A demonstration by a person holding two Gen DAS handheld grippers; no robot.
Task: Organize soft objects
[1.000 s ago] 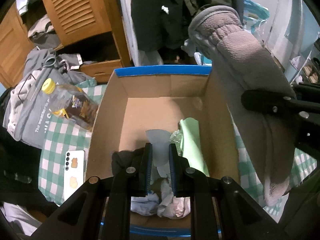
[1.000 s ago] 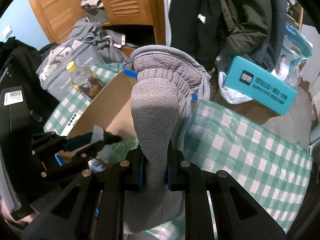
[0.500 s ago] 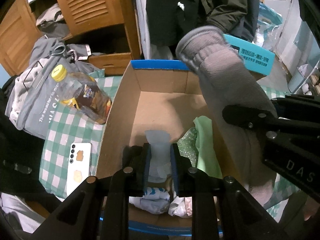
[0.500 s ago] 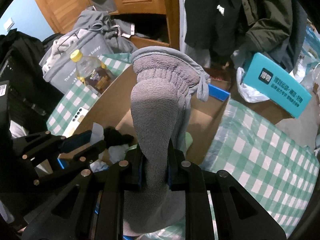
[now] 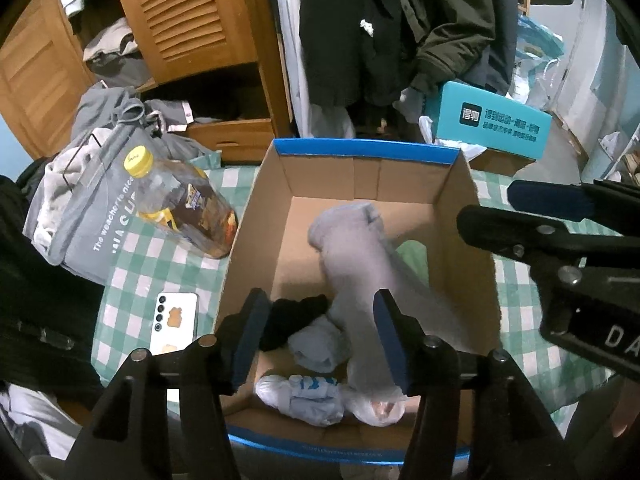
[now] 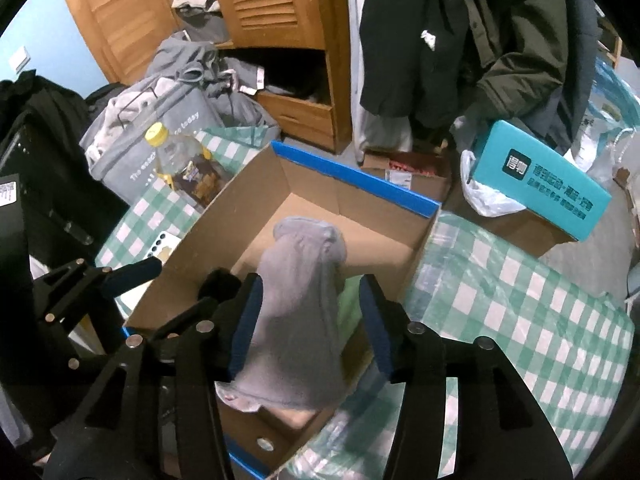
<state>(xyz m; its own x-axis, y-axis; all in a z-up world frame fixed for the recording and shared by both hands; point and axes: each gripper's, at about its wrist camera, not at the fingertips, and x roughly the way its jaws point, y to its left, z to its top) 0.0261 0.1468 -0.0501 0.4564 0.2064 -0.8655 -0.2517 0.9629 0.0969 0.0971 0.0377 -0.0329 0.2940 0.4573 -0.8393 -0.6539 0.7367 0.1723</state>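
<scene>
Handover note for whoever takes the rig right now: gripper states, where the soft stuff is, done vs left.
Left gripper: open, empty, hovering over the near end of the cardboard box.
Right gripper: open, fingers spread either side of the grey sock, not clamping it.
Grey sock lies in the box, across the green cloth, beside the black sock, the light grey bundle and the white-blue bundle.
Done: those soft items are in the box.
Left: lift both grippers clear. Grey clothes lie piled outside, past the bottle; whether they belong to the job is unclear.
</scene>
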